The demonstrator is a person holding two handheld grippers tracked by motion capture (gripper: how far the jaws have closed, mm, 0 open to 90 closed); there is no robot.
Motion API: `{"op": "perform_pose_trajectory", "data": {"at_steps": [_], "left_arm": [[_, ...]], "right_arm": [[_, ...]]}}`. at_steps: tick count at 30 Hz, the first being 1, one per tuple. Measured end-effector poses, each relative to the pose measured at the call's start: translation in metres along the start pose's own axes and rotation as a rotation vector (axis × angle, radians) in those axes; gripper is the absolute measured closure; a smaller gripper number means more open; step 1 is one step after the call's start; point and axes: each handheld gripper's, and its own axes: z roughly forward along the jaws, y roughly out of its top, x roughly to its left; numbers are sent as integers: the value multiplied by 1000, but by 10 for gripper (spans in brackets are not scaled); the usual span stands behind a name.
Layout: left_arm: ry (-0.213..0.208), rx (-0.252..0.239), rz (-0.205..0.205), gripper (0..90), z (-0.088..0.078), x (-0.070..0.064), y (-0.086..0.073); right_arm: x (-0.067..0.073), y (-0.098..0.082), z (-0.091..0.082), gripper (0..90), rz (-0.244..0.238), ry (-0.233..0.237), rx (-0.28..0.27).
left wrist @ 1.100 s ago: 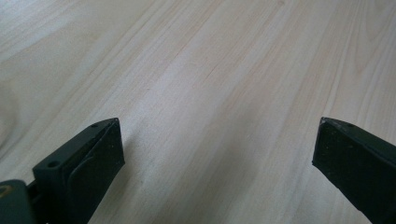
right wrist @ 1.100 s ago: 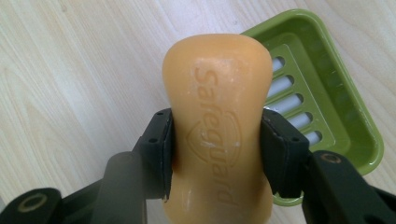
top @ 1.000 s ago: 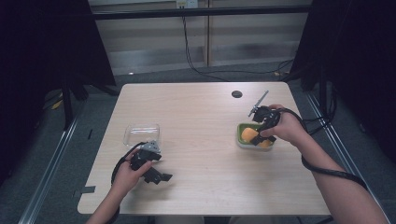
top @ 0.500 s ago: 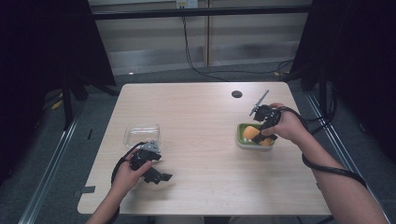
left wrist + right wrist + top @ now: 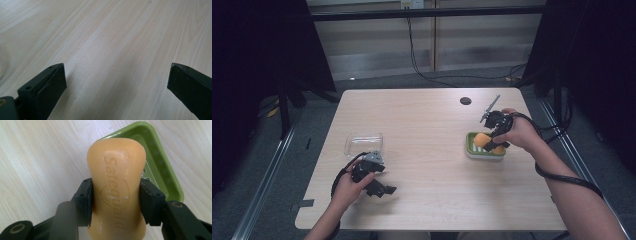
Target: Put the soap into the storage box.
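Note:
An orange bar of soap (image 5: 116, 185) stamped "Safeguard" is pinched at its waist by my right gripper (image 5: 116, 202), which is shut on it. In the high view the soap (image 5: 486, 141) hangs over the green soap dish (image 5: 472, 150) at the table's right side, with the right gripper (image 5: 494, 135) above it. The dish's green rim (image 5: 165, 170) shows behind the bar. My left gripper (image 5: 379, 189) rests low near the table's front left, jaws wide apart over bare wood (image 5: 115, 62), holding nothing.
A clear plastic lid or container (image 5: 363, 144) lies just beyond the left hand. A dark round grommet (image 5: 465, 101) sits near the table's far edge. Cables trail from both grippers; the right one loops off the table's right side.
The right gripper with the soap has shifted very slightly over the dish. The left gripper has stayed put.

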Motion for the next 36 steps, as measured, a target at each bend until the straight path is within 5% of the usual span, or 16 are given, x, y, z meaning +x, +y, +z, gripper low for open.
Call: {"op": "perform_pose_trajectory", "data": {"at_steps": [17,23,36], "left_arm": [[6,35,25,16,0,1,0],[-6,1,1,17,1,0,0],[-6,11,6,17,1,1,0]], "right_arm": [[-8,0,1,501,-13,-16,17],[-10,2,3,500,-25,-19,33],[-14,6,6,501,-39,-21,31]]}}
